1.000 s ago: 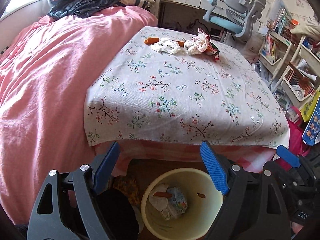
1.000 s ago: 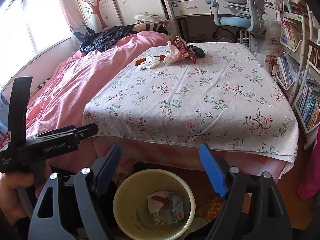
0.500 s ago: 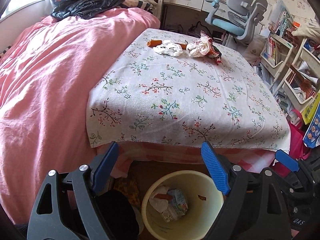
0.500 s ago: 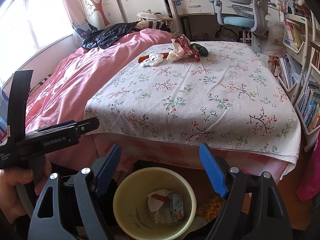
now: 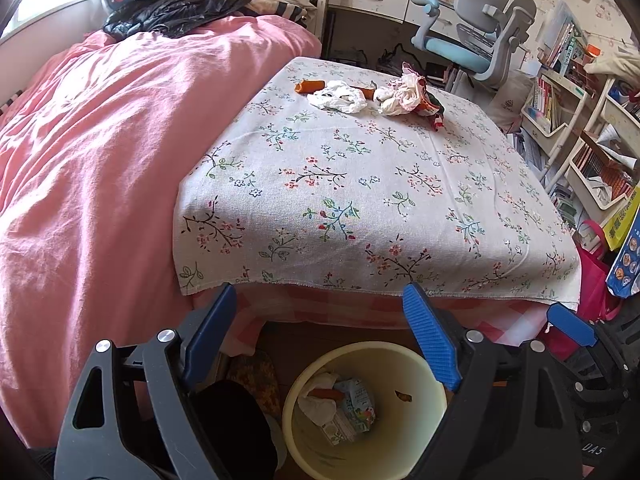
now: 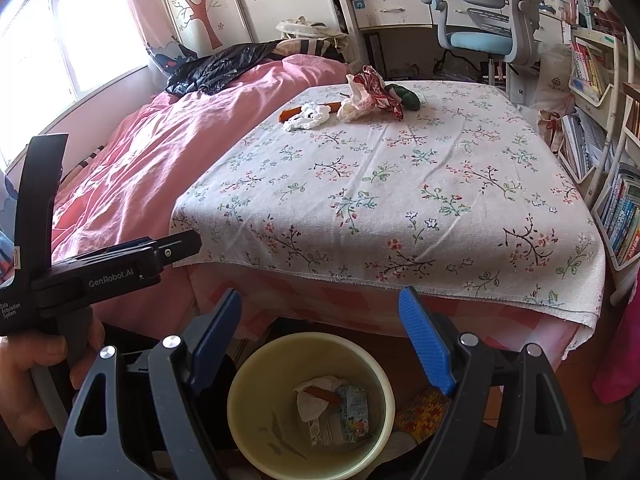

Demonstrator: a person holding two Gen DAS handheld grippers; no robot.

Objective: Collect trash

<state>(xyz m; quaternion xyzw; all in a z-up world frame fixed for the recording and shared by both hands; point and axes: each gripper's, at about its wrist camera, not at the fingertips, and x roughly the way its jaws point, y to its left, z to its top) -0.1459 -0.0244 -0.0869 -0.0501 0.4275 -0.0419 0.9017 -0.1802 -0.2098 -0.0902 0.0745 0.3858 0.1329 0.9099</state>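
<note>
Two grippers hang over the pale yellow bin [image 5: 434, 396] at the bed's near edge, left gripper [image 5: 320, 340] and right gripper [image 6: 322, 340] both spread wide and holding nothing. Crumpled tissues [image 5: 338, 98] and wrappers [image 6: 376, 92] lie near the floral cloth's [image 5: 360, 200] far edge; more trash sits inside the bin.

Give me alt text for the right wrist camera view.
An open, empty right claw hovers over a pale yellow bin holding some trash, at the foot of a bed. More trash lies at the far end of a floral cloth.
</note>
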